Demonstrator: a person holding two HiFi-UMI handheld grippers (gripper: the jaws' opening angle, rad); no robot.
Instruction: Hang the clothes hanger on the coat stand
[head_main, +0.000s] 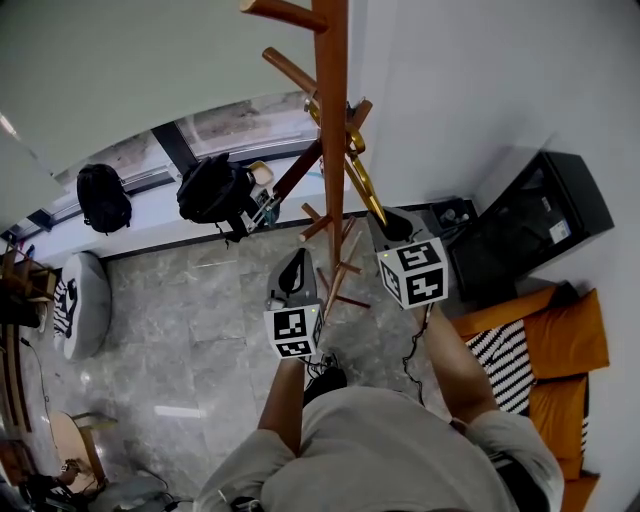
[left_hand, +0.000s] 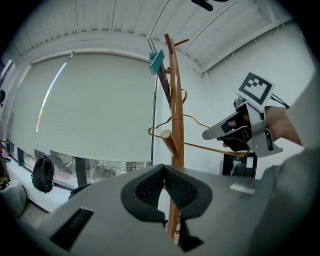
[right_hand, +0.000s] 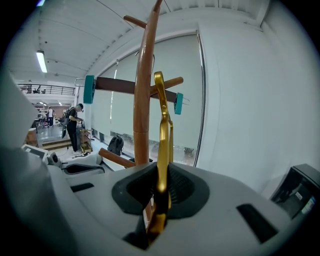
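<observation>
Both jaws of the right gripper pinch the gold wire hanger, held just beside the wooden coat stand pole, among its pegs; the left gripper is closed, empty

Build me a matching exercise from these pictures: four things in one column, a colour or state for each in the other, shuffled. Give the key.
Column A
1. left gripper
2. right gripper
3. clothes hanger
4. coat stand

Column B
a. jaws clamped on the clothes hanger
b. brown wood, standing upright
c. jaws together, nothing held
d. gold, thin metal

Pairs: 1-c, 2-a, 3-d, 4-b
</observation>
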